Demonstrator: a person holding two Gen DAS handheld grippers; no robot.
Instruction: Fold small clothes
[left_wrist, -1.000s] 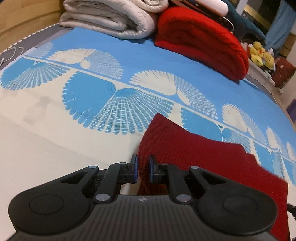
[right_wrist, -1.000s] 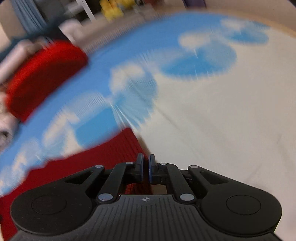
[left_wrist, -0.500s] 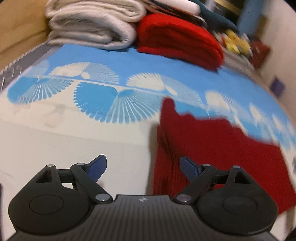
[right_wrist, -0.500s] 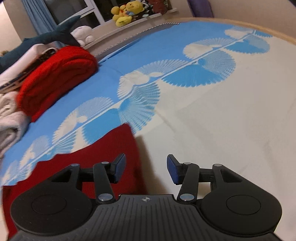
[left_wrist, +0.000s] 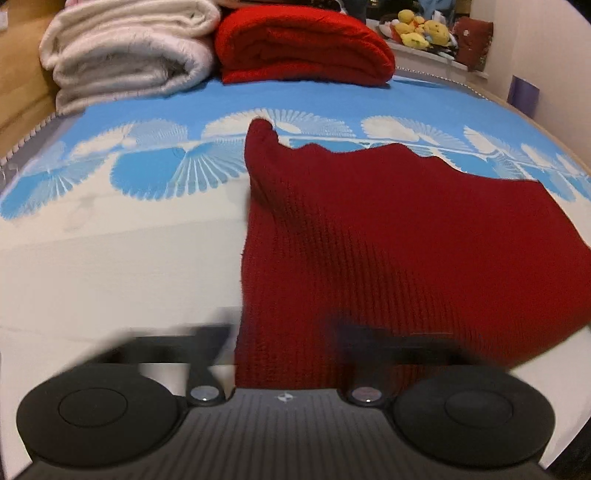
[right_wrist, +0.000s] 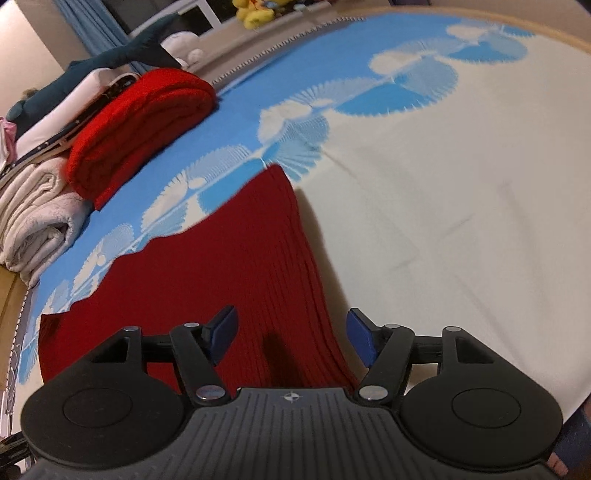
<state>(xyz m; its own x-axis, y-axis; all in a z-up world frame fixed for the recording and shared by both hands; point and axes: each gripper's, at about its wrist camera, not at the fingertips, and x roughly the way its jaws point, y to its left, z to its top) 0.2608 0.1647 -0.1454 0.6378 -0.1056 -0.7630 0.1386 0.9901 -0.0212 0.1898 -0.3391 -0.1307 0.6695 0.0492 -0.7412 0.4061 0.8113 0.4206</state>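
A dark red knitted garment (left_wrist: 388, 236) lay flat on the bed sheet (left_wrist: 122, 258), its far edge reaching the sheet's blue fan-patterned band and its near edge just before both grippers. The right gripper (right_wrist: 291, 334) was spread wide, straddling the garment's near right border and holding nothing. The left gripper (left_wrist: 284, 343) was motion-blurred; its fingers appeared parted, though this could not be told for certain. The ribbed knit looked soft, limp and light, likely to sag and stretch; a hold at the near corners seemed advisable.
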